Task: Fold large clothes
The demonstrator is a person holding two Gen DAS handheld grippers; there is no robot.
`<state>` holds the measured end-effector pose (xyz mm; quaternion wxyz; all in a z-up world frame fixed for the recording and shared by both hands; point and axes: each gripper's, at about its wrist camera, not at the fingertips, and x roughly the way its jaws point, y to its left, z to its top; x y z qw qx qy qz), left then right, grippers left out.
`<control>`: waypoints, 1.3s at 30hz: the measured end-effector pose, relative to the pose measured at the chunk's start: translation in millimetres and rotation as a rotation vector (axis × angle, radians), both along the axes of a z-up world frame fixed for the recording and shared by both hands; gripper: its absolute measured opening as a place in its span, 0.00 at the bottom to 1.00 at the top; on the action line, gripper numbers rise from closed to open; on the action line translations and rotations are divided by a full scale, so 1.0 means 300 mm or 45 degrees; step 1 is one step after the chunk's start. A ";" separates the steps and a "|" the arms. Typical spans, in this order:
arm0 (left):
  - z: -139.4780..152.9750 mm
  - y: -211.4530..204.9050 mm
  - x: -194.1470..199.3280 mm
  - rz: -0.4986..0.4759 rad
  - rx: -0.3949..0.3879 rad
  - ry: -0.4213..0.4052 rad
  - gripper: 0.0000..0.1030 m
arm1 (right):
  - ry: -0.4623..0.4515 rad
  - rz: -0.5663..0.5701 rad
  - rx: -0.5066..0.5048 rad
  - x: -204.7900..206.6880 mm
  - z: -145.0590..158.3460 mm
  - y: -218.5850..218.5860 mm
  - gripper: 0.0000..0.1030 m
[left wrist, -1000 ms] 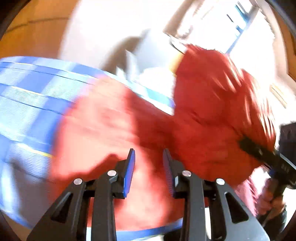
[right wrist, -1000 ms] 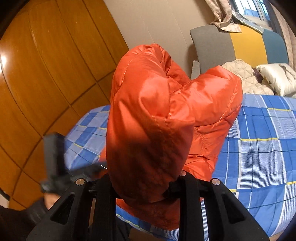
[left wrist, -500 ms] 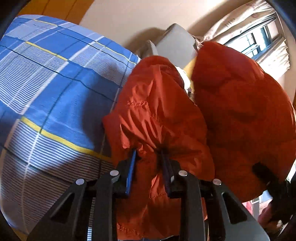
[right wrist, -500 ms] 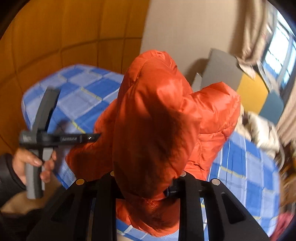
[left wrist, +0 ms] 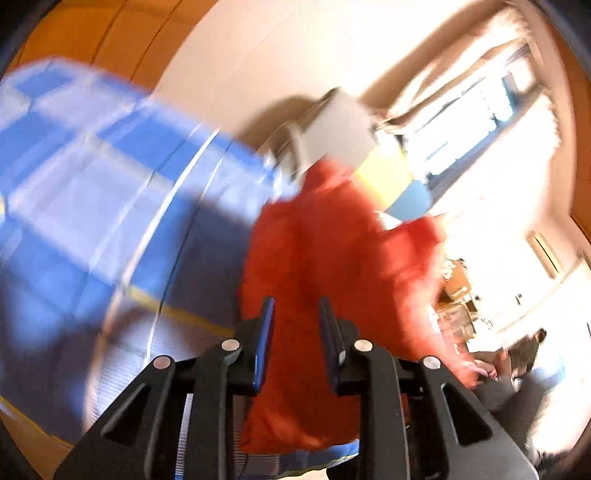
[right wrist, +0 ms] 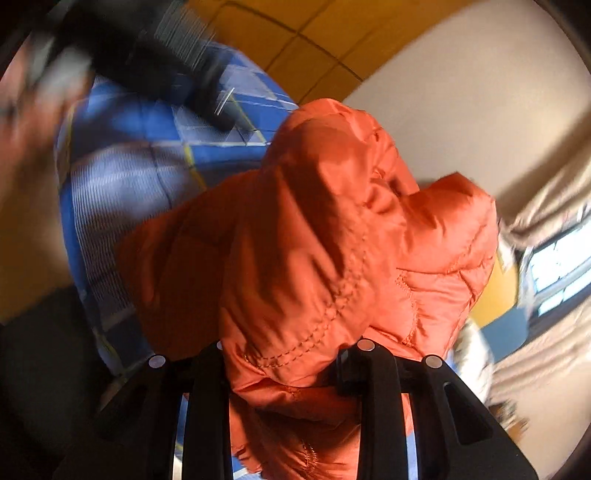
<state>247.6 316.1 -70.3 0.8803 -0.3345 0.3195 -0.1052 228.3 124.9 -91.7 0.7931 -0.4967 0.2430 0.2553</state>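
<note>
An orange puffer jacket hangs bunched above a bed with a blue checked cover. It drapes over my right gripper and hides the fingertips. The jaws are opening slightly, with fabric still held between them. In the blurred left wrist view the jacket runs down through my left gripper, whose blue pads stand narrow with orange fabric pinched between them. The bed cover lies to its left. The left gripper's black body streaks across the top left of the right wrist view.
Wooden wall panels stand behind the bed. A grey, yellow and blue cushioned piece sits by the far wall. A bright window with curtains is on the right. Cluttered furniture shows at the far right.
A second ago my left gripper was wider and free; it then closed on the jacket's fabric and has swung sideways. My right gripper rolled and sank toward the bed with the jacket.
</note>
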 end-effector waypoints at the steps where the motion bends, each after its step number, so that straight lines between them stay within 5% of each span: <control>1: 0.058 -0.005 -0.003 -0.023 0.019 -0.051 0.22 | -0.022 0.017 -0.025 -0.010 -0.011 0.005 0.27; 7: 0.255 -0.142 0.121 -0.284 0.150 -0.133 0.43 | -0.178 0.117 -0.184 -0.075 -0.067 0.012 0.27; 11: 0.242 -0.266 0.272 -0.389 0.306 0.045 0.47 | -0.229 0.162 -0.230 -0.119 -0.081 0.001 0.27; 17: 0.207 -0.371 0.367 -0.487 0.334 0.172 0.47 | -0.248 0.170 -0.221 -0.101 -0.059 -0.002 0.27; 19: 0.211 -0.412 0.386 -0.527 0.380 0.190 0.41 | -0.259 0.173 -0.217 -0.103 -0.050 -0.003 0.28; 21: 0.199 -0.418 0.404 -0.534 0.404 0.191 0.15 | -0.268 0.175 -0.206 -0.104 -0.042 -0.001 0.29; 25: 0.212 -0.406 0.388 -0.500 0.430 0.177 0.06 | -0.271 0.215 -0.158 -0.152 -0.025 -0.027 0.43; 28: 0.216 -0.382 0.365 -0.475 0.427 0.173 0.05 | -0.247 0.276 -0.075 -0.194 0.013 -0.058 0.66; 30: 0.215 -0.361 0.350 -0.453 0.423 0.180 0.05 | -0.172 0.337 0.028 -0.227 0.067 -0.093 0.86; 34: 0.210 -0.307 0.317 -0.398 0.409 0.194 0.05 | 0.172 0.380 0.323 -0.224 0.228 -0.204 0.87; 39: 0.174 -0.250 0.268 -0.327 0.397 0.211 0.05 | 0.558 0.219 0.718 -0.071 0.395 -0.407 0.87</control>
